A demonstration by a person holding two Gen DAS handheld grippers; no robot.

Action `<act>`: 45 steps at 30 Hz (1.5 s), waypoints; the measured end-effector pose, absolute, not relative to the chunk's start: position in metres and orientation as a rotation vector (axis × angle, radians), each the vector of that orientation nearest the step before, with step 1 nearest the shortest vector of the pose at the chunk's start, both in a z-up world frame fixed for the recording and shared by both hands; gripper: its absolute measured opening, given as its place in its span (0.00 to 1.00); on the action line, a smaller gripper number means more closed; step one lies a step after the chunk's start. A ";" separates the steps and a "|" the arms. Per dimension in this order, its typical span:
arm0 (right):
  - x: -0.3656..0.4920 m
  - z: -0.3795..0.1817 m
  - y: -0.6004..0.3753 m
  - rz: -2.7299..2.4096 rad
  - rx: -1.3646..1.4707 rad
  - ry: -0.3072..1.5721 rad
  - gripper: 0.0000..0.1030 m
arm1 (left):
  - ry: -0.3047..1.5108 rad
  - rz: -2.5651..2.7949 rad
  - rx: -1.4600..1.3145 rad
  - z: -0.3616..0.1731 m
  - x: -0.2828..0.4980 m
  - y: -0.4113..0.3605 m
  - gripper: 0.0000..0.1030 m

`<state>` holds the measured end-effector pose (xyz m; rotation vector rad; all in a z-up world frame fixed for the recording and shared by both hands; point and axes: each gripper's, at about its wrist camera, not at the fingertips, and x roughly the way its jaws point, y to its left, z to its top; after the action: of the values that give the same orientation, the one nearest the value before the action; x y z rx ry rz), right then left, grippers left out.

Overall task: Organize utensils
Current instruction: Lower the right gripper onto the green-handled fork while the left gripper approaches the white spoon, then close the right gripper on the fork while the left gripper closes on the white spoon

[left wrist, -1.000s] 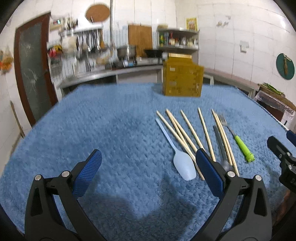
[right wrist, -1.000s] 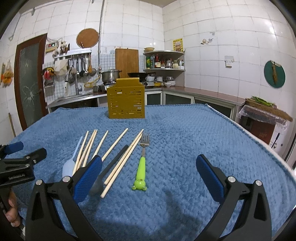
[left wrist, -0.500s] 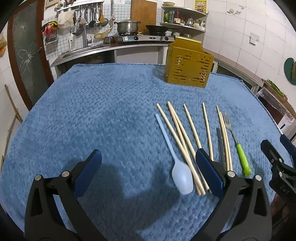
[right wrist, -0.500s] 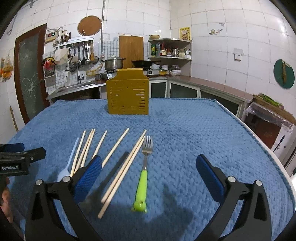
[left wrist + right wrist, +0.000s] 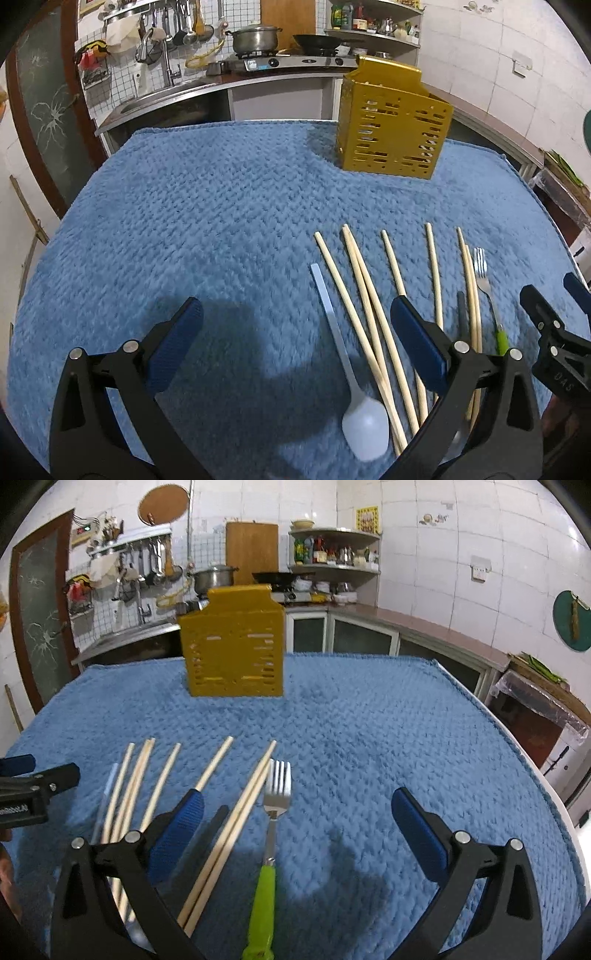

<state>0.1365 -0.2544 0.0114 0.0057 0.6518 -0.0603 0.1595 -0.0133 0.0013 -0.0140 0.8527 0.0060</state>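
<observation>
Blue towel [image 5: 221, 206] beneath both gaping tools [image 5: 295, 336].

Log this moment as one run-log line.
left gripper open, above spoon and chopsticks | right gripper open, above fork | holder upright | nothing grasped

My left gripper [image 5: 295, 332] and right gripper [image 5: 297, 816] look alike: black angular plastic frames, each finger tipped with a textured blue pad [image 5: 419, 343] and pinned by round silver screws [image 5: 461, 836]. White lettering marks the black body; a sliver of skin [image 5: 5, 871] shows.
</observation>
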 end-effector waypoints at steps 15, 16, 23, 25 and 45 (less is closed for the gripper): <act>0.166 -0.026 -0.262 -0.081 0.025 0.817 0.95 | 0.969 -0.002 -0.024 -0.042 0.192 -0.010 0.87; 0.166 -0.026 -0.261 -0.080 0.025 0.820 0.94 | 0.975 -0.011 -0.030 -0.043 0.192 -0.010 0.86; 0.172 -0.034 -0.260 -0.052 0.030 0.875 0.50 | 0.982 -0.048 -0.057 -0.042 0.193 -0.011 0.72; 0.174 -0.035 -0.259 -0.043 0.029 0.884 0.46 | 0.993 -0.060 -0.065 -0.043 0.195 -0.012 0.67; 0.185 -0.037 -0.249 -0.001 0.017 0.896 0.25 | 1.020 -0.136 -0.100 -0.042 0.206 -0.020 0.23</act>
<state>0.1845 -0.2486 -0.0372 0.0166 0.8965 -0.0010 0.2057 -0.0199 -0.0417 -0.0995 1.0202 -0.1363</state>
